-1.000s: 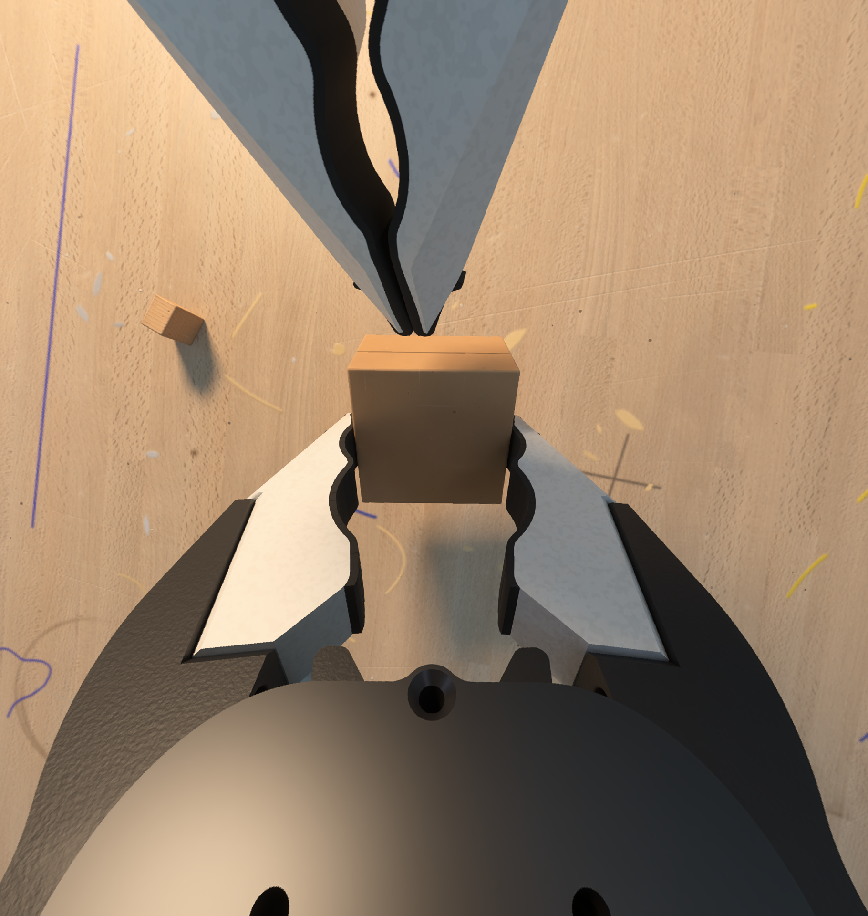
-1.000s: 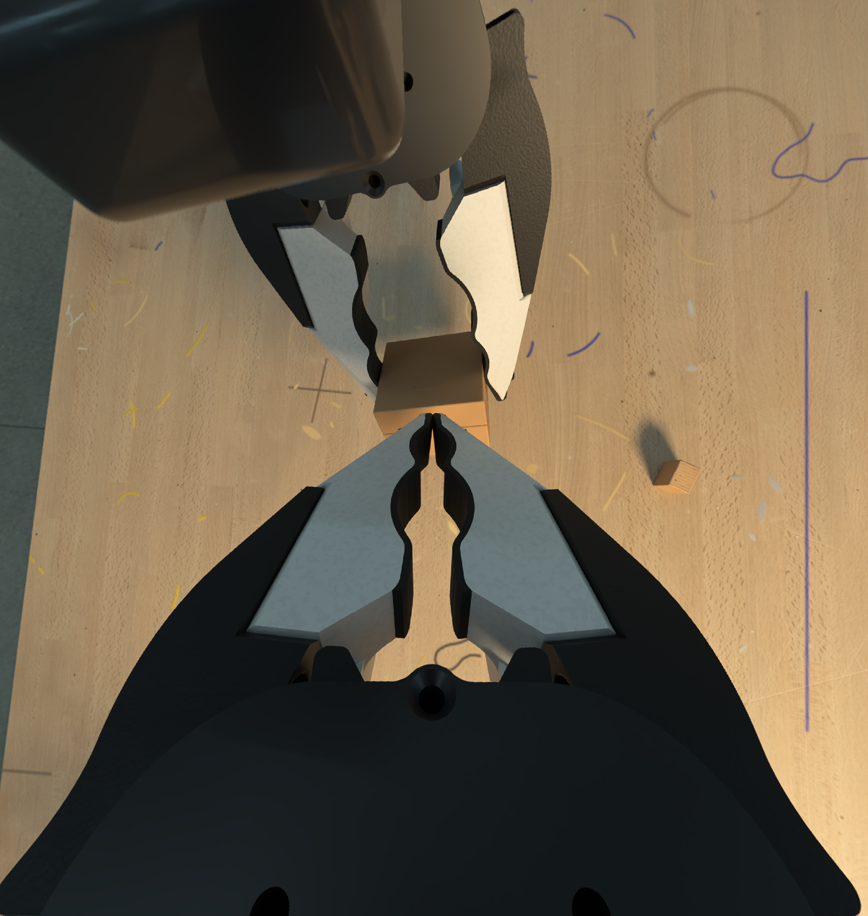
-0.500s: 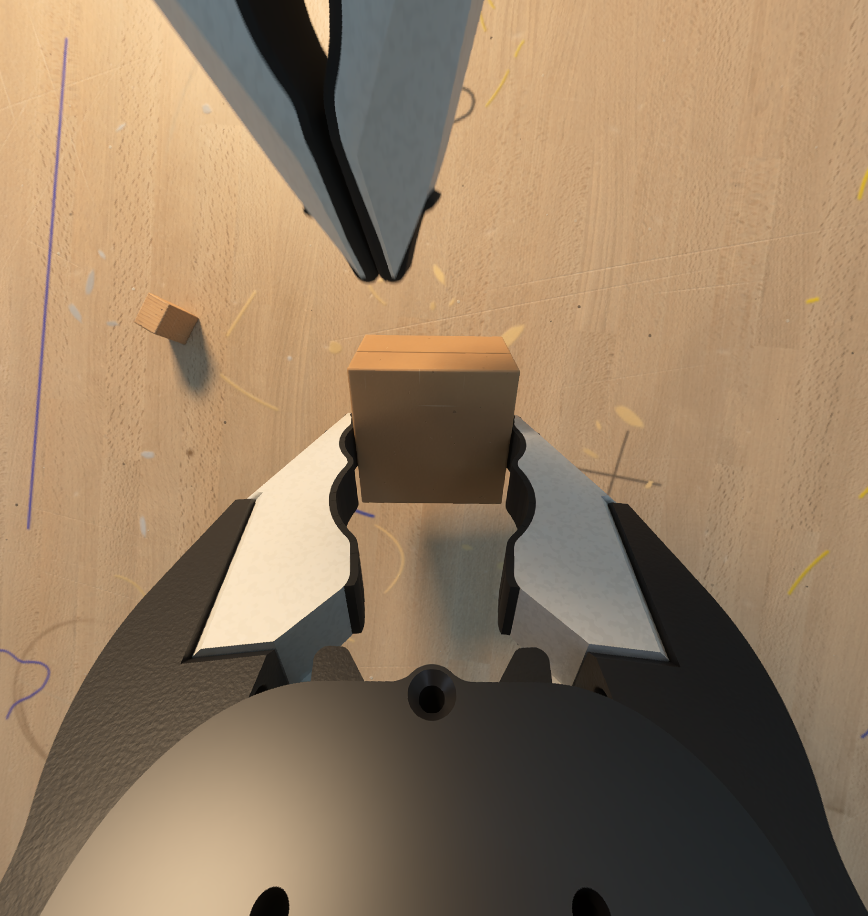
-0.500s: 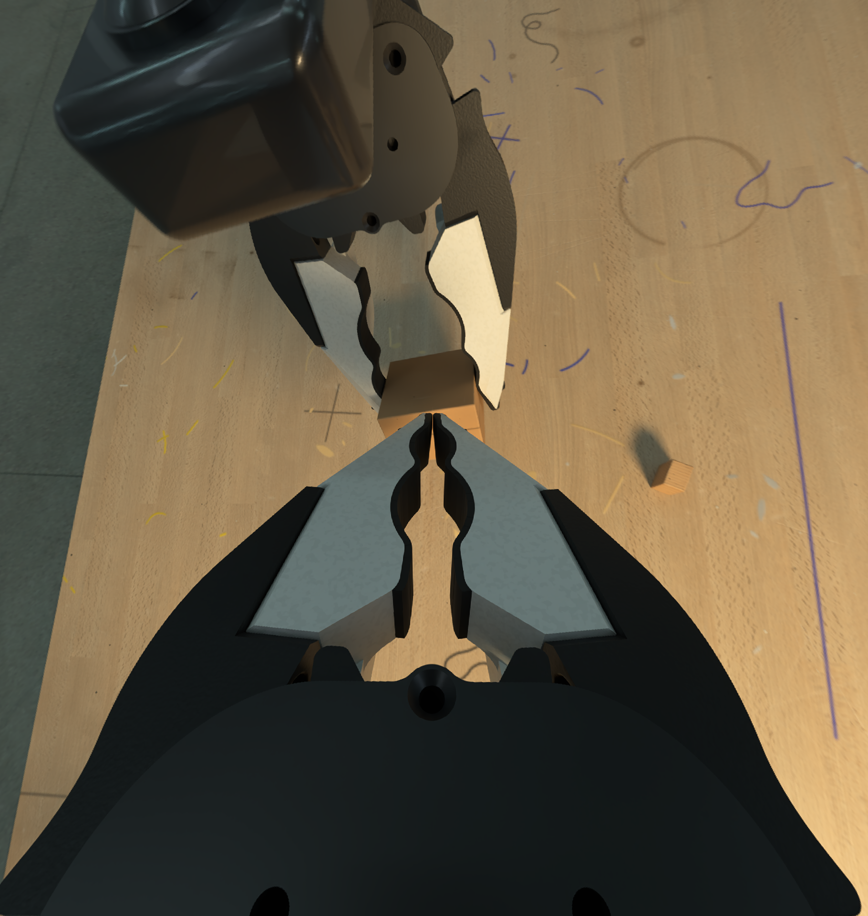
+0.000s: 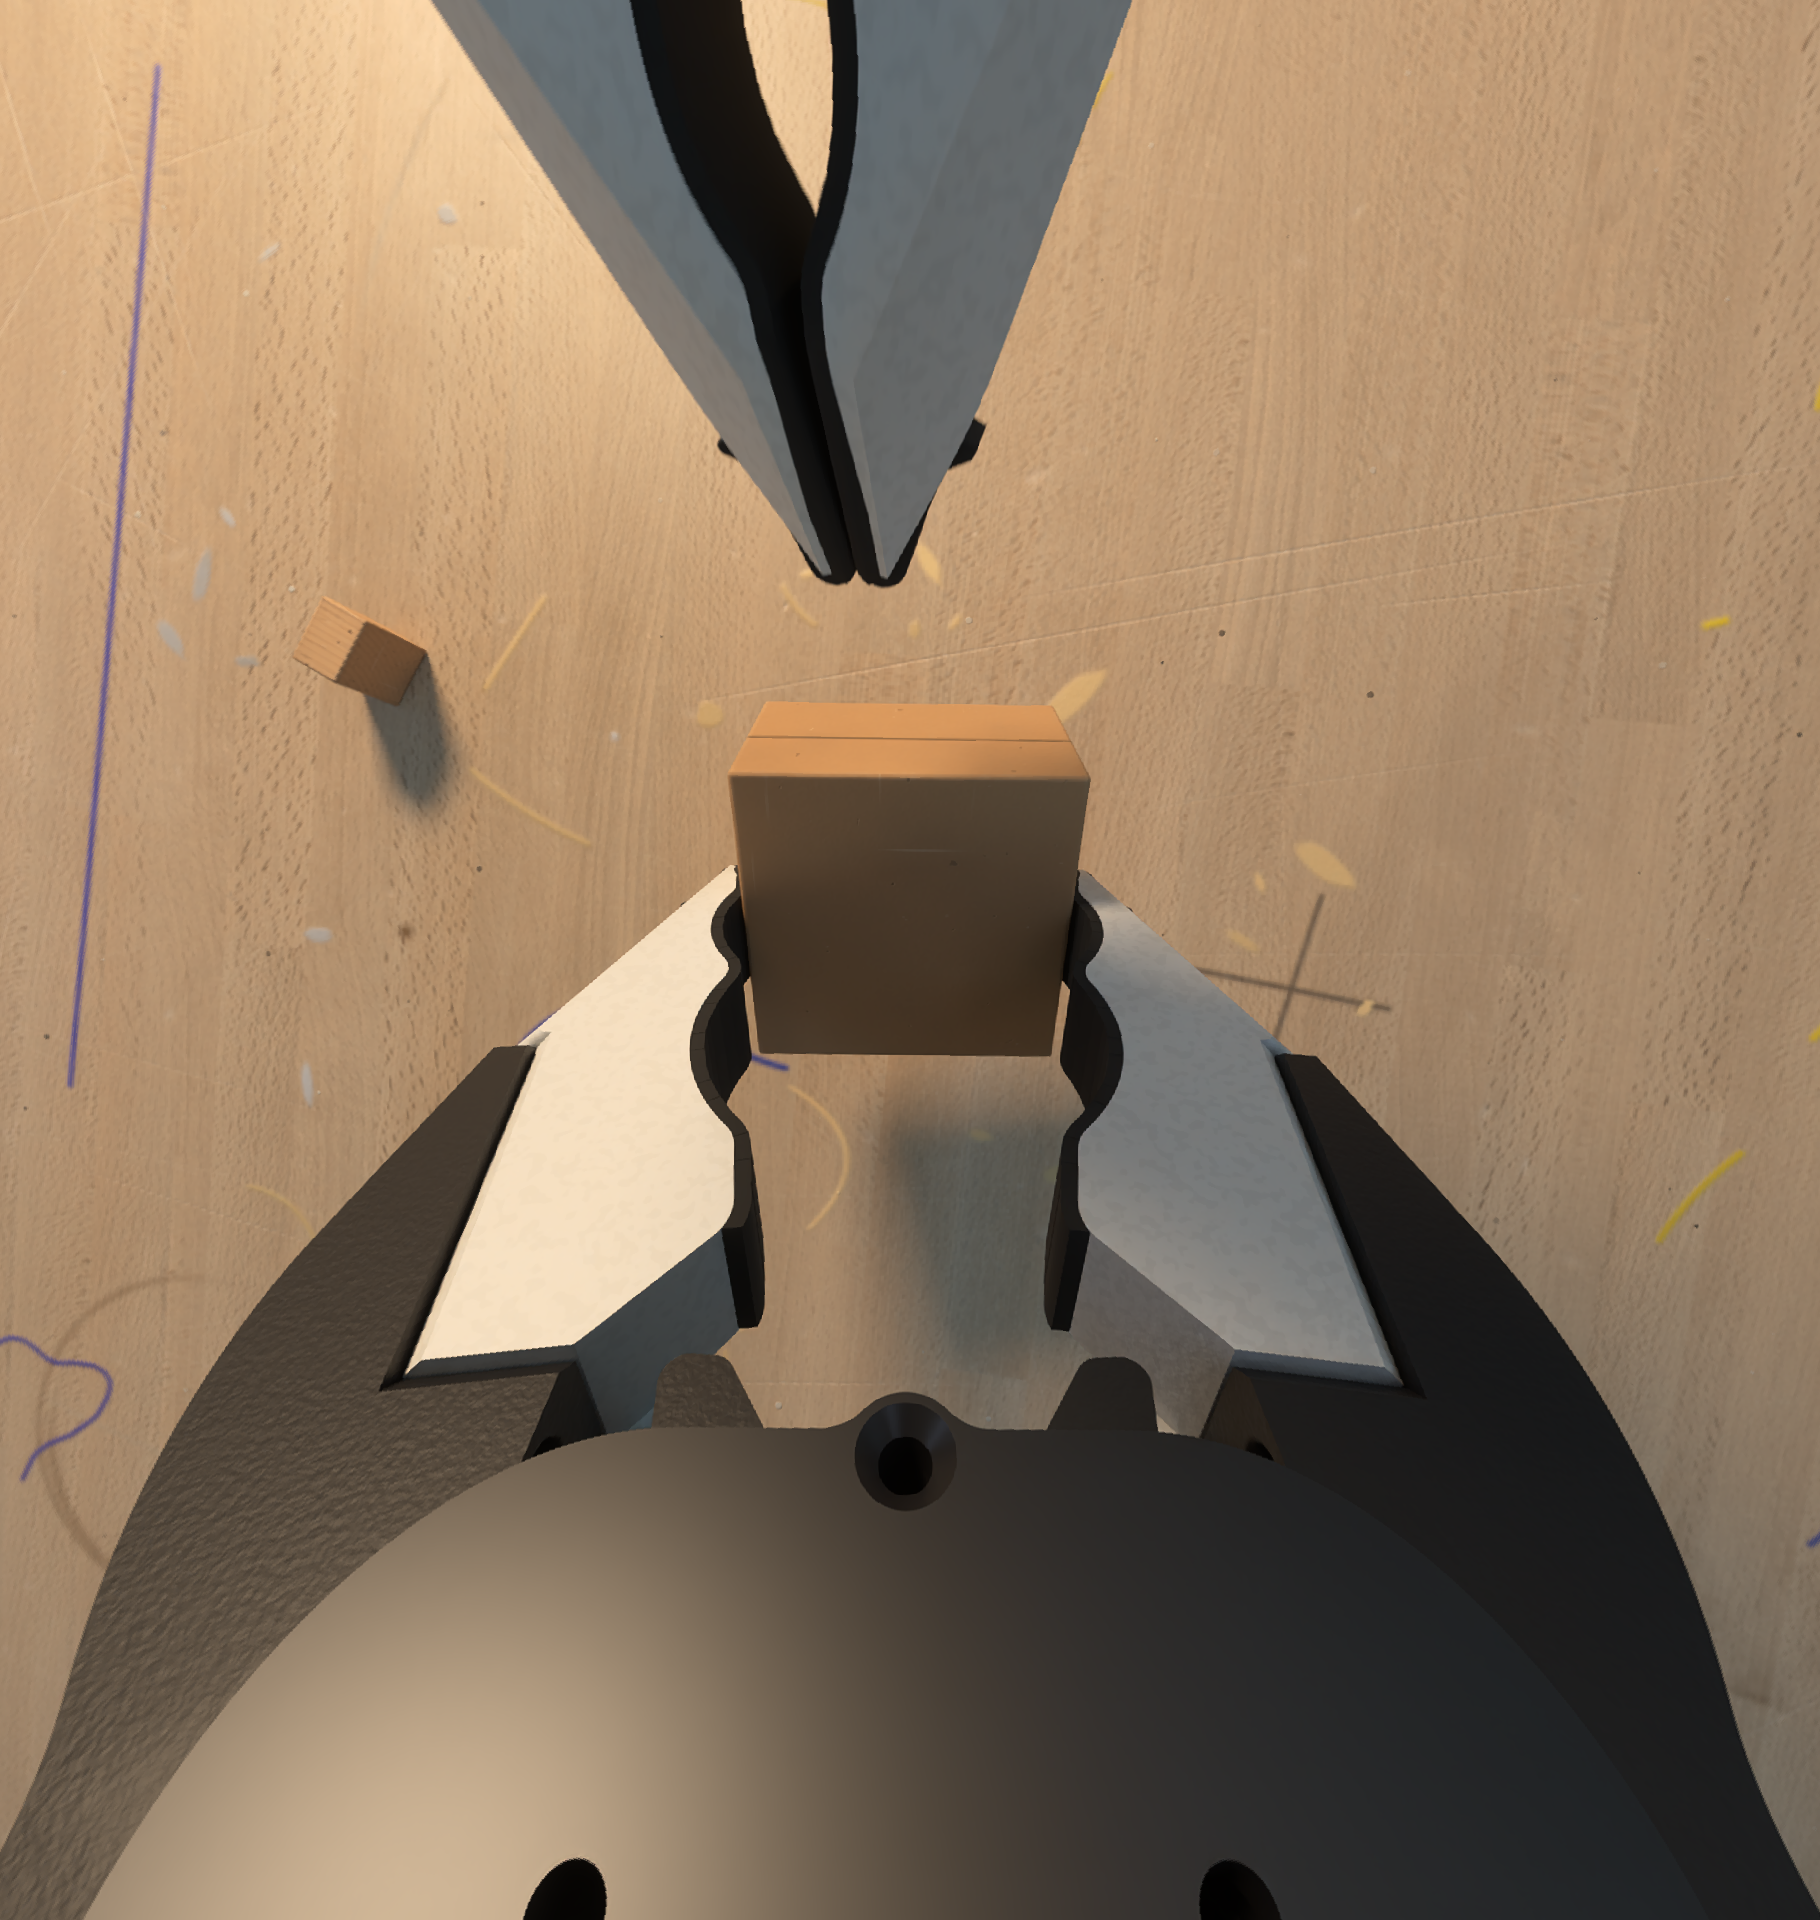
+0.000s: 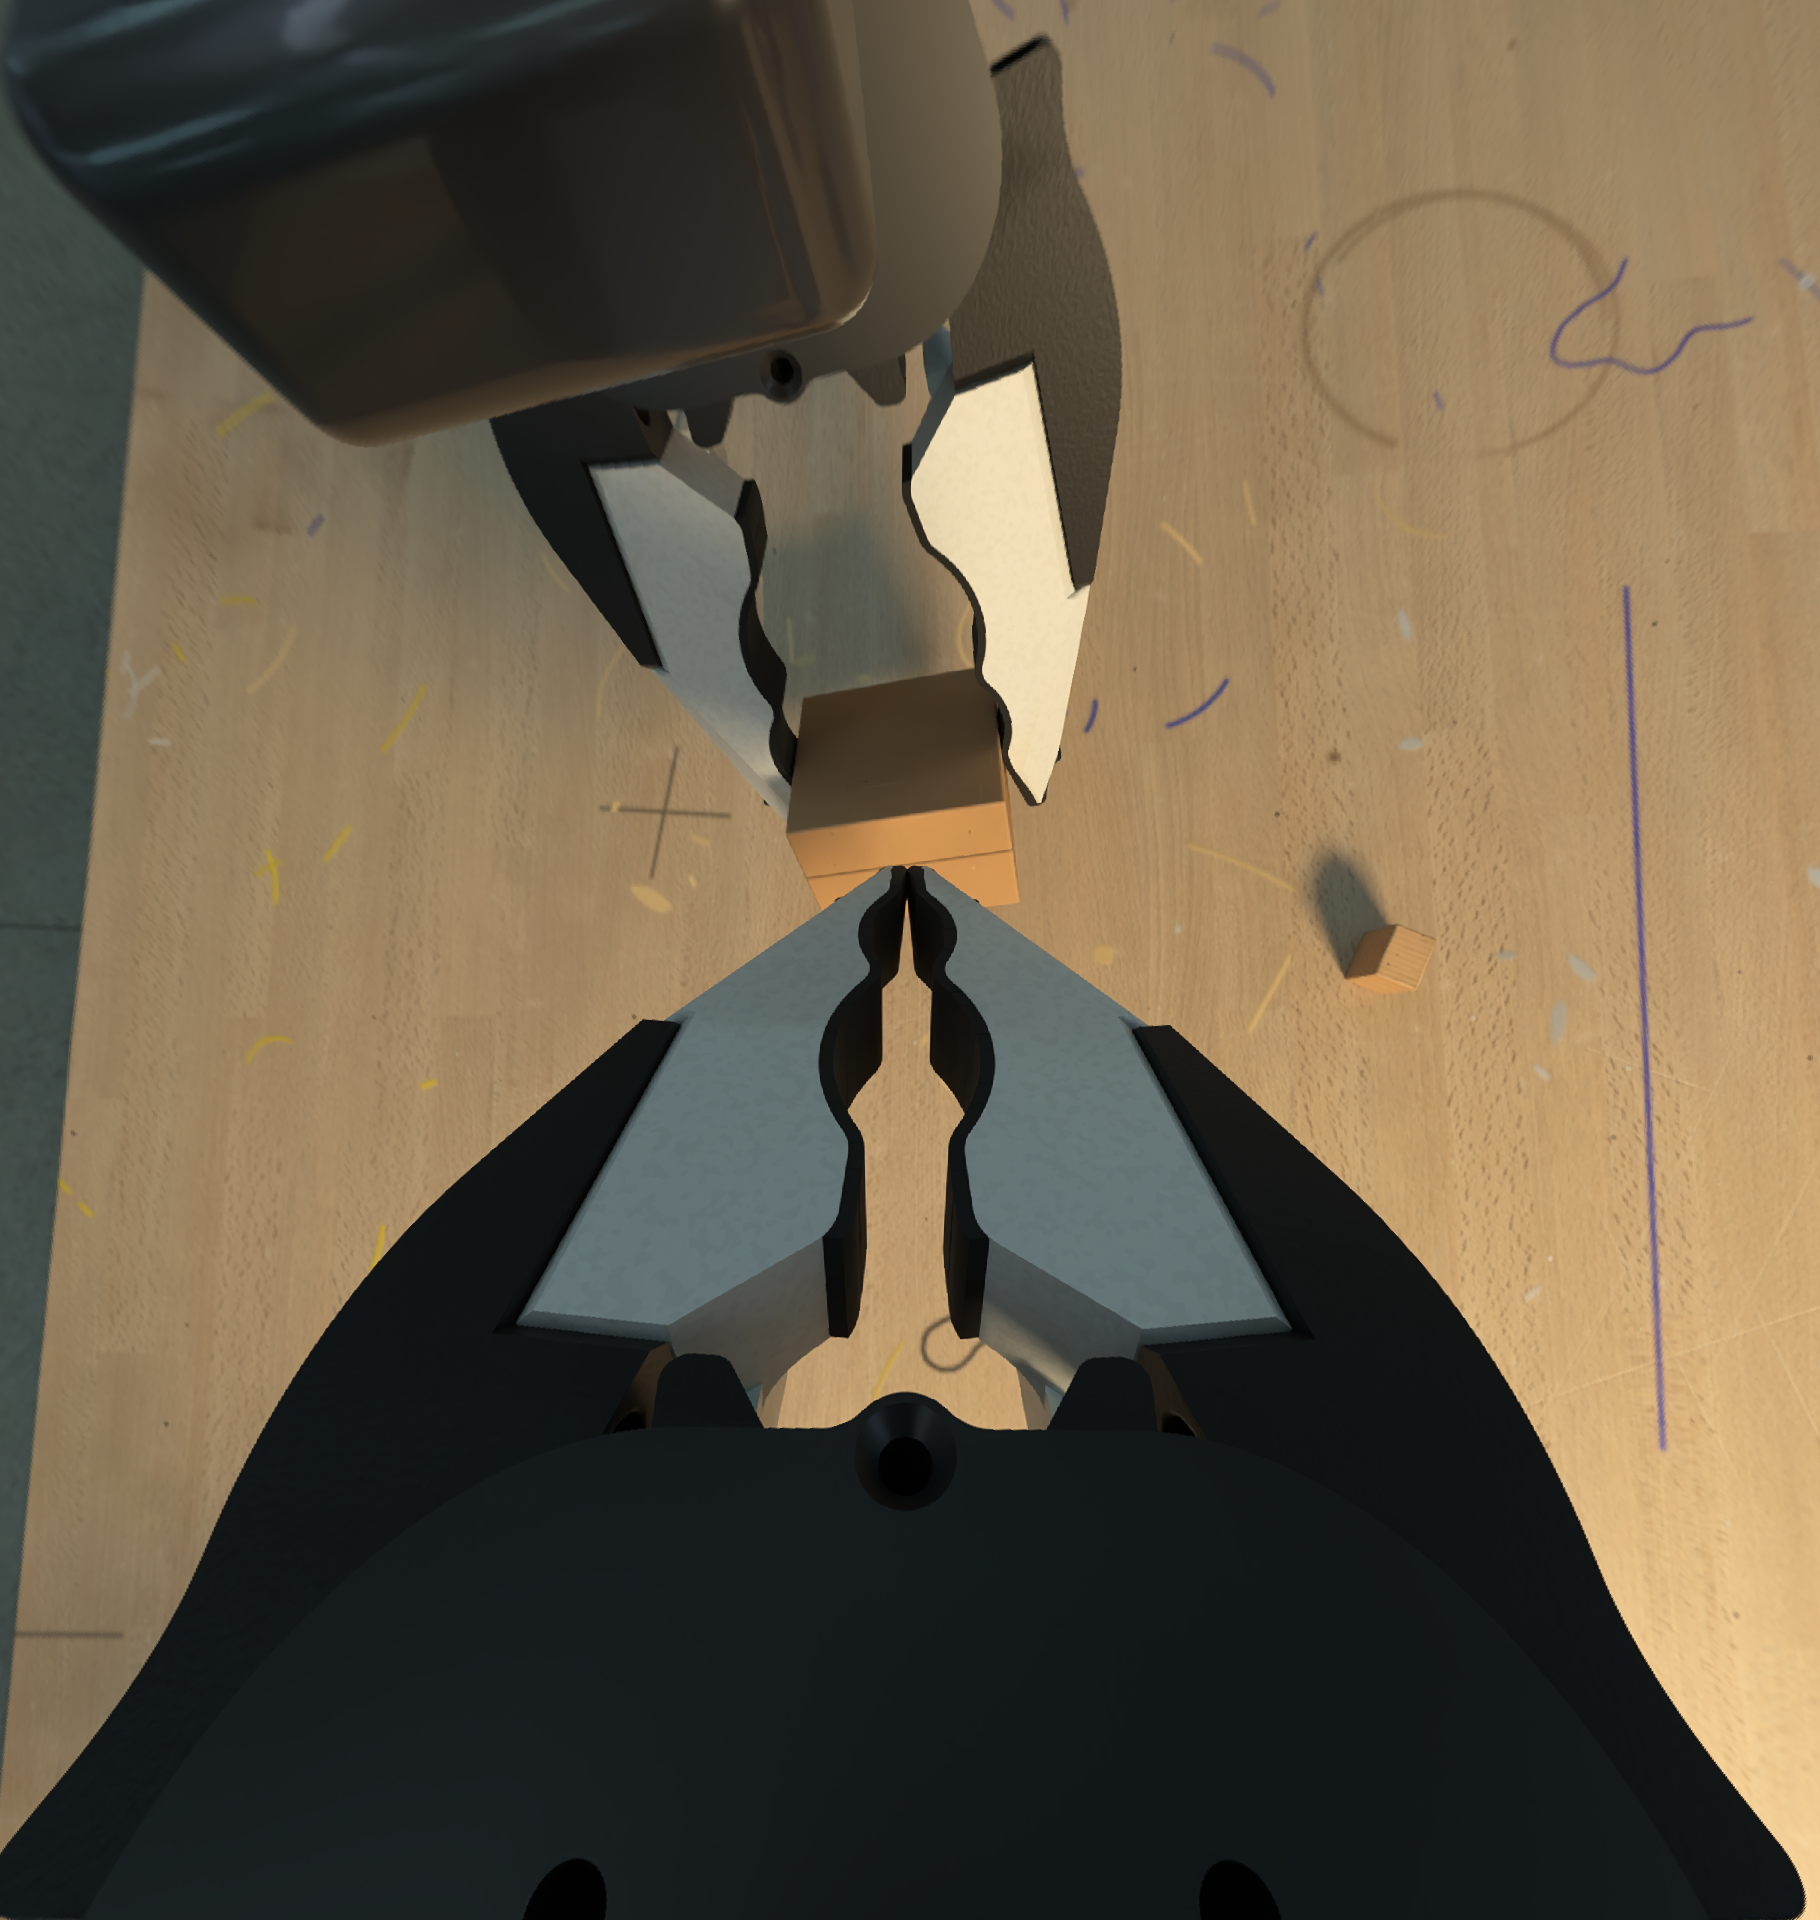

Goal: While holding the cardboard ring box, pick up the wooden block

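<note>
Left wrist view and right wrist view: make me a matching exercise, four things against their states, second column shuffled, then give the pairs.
1. cardboard ring box
2. wooden block
3. right gripper
4. left gripper

A. shut, holding nothing
B. lying free on the table
C. clamped between two fingers, off the table
D. closed on the box

Pairs: 1-C, 2-B, 3-A, 4-D

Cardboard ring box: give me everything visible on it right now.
The cardboard ring box is a small, plain brown cube of matte cardboard, with a thin seam line running across its far face near the edge. It is closed and undamaged. The left gripper clamps it between the fingertips, one pad on each side, lifted above the wooden table, where its shadow falls. The right gripper, shut, hangs just beyond it without touching.
</note>
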Available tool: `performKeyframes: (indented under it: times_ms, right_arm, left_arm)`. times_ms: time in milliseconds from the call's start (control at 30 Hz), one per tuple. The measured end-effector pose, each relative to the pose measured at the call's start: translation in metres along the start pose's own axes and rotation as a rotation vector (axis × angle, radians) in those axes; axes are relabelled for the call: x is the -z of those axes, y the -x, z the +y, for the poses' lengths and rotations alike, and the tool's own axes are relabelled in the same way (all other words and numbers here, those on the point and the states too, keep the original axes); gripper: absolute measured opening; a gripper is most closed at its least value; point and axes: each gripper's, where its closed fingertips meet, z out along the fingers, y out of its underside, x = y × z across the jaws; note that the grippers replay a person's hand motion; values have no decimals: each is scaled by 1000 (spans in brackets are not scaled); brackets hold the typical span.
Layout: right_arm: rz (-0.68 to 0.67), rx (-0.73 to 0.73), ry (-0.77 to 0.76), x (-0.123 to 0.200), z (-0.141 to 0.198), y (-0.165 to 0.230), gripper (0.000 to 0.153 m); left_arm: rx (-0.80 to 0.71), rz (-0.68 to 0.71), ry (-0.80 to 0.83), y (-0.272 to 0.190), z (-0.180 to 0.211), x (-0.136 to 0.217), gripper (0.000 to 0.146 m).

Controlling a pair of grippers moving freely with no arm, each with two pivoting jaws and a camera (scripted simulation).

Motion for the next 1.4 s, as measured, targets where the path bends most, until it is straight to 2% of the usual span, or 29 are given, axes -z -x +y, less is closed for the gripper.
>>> performKeyframes:
  times_ms: [267, 433, 700, 767, 900, 967, 1067, 1167, 1267, 1400]
  right_arm:
    - [-5, -6, 0, -6, 1, 1, 0]
    - [-11, -26, -61, -2, -9, 1, 0]
    - [-15, -16, -31, -14, -2, 3, 0]
    - [-18, -29, -34, -10, -3, 1, 0]
    - [-7, -90, -167, 21, -12, -10, 13]
    - [65, -113, -185, 35, -9, -26, 19]
    - [269, -202, -119, 44, 8, -66, 26]
    - [372, -299, 41, 26, 36, -101, 38]
    - [350, -373, 197, -5, 56, -120, 44]
    - [308, -411, 332, -31, 62, -134, 43]
  left_arm:
    - [26, -12, -9, -1, 3, 1, 59]
    - [36, -26, -30, 2, 2, 5, 59]
    - [45, -35, -37, 1, 1, 1, 59]
    - [26, -65, -11, 3, 5, 3, 59]
    - [71, -50, -24, 3, 13, 8, 59]
    - [108, -85, -1, 6, 22, 14, 59]
    - [196, -155, 28, 4, 40, 26, 59]
    - [274, -176, 33, -4, 56, 35, 59]
    - [315, -160, 24, -14, 67, 38, 59]
    - [333, -136, 31, -22, 79, 34, 59]
